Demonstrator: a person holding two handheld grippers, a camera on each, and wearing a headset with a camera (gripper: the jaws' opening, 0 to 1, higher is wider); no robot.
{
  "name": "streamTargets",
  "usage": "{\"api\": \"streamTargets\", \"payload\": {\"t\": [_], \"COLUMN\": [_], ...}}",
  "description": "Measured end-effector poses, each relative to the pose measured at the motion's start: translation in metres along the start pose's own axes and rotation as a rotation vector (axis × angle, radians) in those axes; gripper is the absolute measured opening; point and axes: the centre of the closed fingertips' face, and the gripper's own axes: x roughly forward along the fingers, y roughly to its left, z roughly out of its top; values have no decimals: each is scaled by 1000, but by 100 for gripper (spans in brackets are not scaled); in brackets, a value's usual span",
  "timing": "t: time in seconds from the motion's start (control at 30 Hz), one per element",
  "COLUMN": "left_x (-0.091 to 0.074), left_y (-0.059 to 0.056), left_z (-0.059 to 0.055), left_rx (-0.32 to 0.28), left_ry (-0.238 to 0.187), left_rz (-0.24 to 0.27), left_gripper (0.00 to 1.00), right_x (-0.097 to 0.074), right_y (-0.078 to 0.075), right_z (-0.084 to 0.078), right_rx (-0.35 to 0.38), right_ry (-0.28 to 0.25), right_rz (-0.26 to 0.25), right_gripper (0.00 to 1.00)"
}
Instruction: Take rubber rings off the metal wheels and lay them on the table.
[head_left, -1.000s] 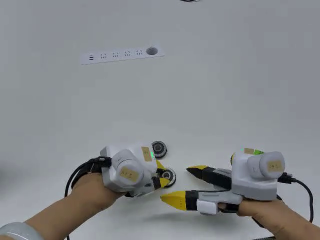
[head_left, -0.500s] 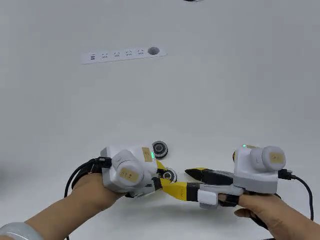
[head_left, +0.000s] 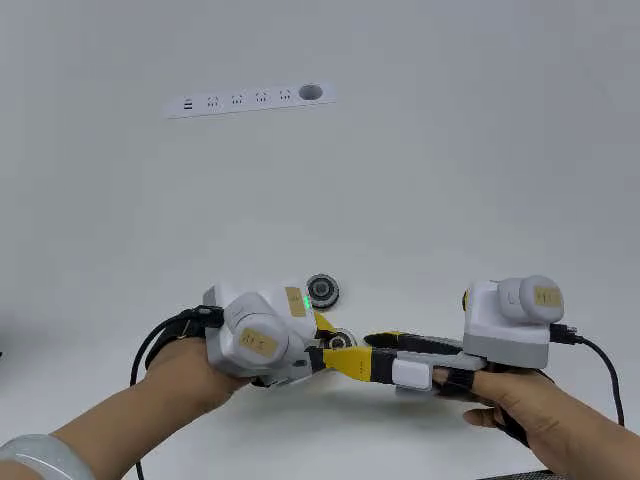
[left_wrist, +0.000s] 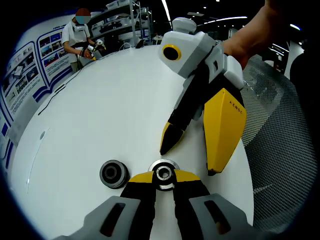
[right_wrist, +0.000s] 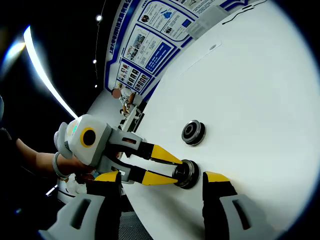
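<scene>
A small metal wheel (left_wrist: 163, 172) with a black rubber ring sits just above the white table, and my left gripper (left_wrist: 164, 176) is shut on it with its yellow tips. In the head view this wheel (head_left: 338, 342) lies between the two hands. My right gripper (right_wrist: 161, 176) is open, its jaws on either side of the held wheel (right_wrist: 187, 172), which is closer to the right-hand jaw. From the left gripper view, the right gripper (left_wrist: 188, 161) comes in from the upper right. A second wheel (head_left: 322, 290) lies free on the table a little farther away.
A white power strip (head_left: 250, 100) lies far back on the white table (head_left: 420, 200). The table edge and a mesh floor (left_wrist: 280, 150) are close on the right side. A person stands at shelves beyond the table's far end.
My right gripper has moved left toward the left gripper, and its open jaws now flank the held wheel. The left gripper has stayed put, still shut on that wheel.
</scene>
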Motion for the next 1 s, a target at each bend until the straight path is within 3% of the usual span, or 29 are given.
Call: {"api": "streamTargets", "payload": {"t": [0.53, 1.0], "left_x": [0, 0], "left_y": [0, 1], "left_z": [0, 0], "left_rx": [-2, -11], "left_ry": [-8, -13], "left_rz": [-2, 0], "left_gripper": [13, 13], "right_x": [7, 4], "right_y": [1, 5], "right_z": [-3, 1], "right_rx": [42, 48], "right_ry": [29, 14], "right_rz": [23, 41], "right_gripper": [65, 63]}}
